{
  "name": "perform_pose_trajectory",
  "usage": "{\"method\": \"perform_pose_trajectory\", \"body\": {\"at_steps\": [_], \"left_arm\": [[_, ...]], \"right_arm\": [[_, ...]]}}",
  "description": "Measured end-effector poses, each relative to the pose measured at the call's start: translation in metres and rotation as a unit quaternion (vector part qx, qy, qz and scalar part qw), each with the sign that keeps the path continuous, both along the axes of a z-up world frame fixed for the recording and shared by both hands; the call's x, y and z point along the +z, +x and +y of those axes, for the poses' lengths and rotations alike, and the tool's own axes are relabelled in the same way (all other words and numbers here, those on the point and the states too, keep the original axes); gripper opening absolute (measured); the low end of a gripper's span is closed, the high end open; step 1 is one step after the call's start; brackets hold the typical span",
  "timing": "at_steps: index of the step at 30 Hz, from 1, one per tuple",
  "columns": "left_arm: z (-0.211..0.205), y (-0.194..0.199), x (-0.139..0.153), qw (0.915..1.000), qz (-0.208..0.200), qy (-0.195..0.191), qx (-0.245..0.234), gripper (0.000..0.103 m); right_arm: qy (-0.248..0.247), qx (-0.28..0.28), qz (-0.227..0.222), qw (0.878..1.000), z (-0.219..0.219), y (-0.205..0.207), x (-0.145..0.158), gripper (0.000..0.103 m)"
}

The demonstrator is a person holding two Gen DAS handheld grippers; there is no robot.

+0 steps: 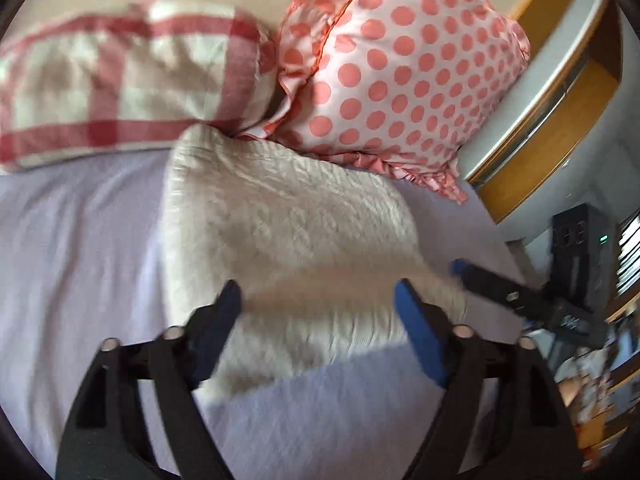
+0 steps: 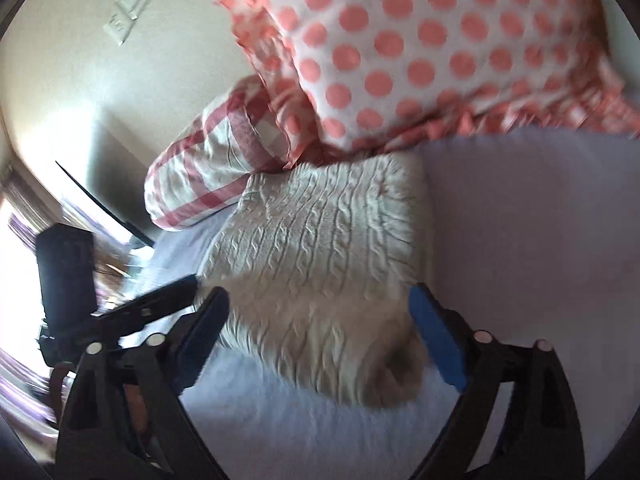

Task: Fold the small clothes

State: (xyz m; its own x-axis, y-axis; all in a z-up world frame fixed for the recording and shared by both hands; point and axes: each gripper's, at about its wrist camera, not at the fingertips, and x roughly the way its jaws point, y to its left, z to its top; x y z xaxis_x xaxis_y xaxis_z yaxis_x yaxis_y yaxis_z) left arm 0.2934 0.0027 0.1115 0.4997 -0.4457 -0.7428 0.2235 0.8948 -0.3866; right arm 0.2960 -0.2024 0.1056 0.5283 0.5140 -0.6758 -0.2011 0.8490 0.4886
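A cream cable-knit sweater (image 2: 320, 264) lies folded into a thick bundle on the lavender bed sheet (image 2: 532, 248), its far edge touching a red-and-white checked pillow (image 2: 208, 172) at about 10 o'clock and a pink polka-dot pillow (image 2: 404, 44) at 12 o'clock in the right wrist view. The right gripper (image 2: 320, 316) hangs over the bundle's near end with its blue-padded fingers (image 2: 438, 344) spread wide, gripping nothing; whether they touch the knit is unclear. The left gripper (image 1: 318, 312) likewise has its fingers (image 1: 420, 340) released and wide apart, straddling the blurred near edge of the sweater (image 1: 280, 216). In the left view the right gripper's dark finger shows at 3 o'clock, near the sweater's corner.
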Motion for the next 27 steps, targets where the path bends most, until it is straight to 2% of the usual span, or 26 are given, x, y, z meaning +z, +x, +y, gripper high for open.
{"method": "perform_pose_trajectory", "body": {"at_steps": [2,6,11,15,27], "left_arm": [[0.015,-0.024,0.000,0.9995,-0.008,0.029,0.011,0.098],[0.031,-0.069,-0.018,0.9959,0.007,0.084,0.034,0.100],[0.034,-0.077,-0.050,0.9863,0.039,0.151,0.054,0.100],[0.038,-0.077,-0.057,0.9812,0.038,0.176,0.070,0.100],[0.037,-0.078,-0.069,0.9790,0.048,0.184,0.074,0.100]], "right_arm": [[-0.035,-0.012,-0.020,0.999,-0.005,-0.017,0.003,0.102],[-0.134,-0.023,-0.022,0.991,0.007,-0.050,-0.011,0.102],[-0.222,-0.022,-0.001,0.975,0.023,-0.064,-0.040,0.102],[-0.244,-0.015,0.010,0.970,0.029,-0.068,-0.048,0.102],[-0.255,-0.016,0.047,0.966,0.036,-0.070,-0.067,0.102]]}}
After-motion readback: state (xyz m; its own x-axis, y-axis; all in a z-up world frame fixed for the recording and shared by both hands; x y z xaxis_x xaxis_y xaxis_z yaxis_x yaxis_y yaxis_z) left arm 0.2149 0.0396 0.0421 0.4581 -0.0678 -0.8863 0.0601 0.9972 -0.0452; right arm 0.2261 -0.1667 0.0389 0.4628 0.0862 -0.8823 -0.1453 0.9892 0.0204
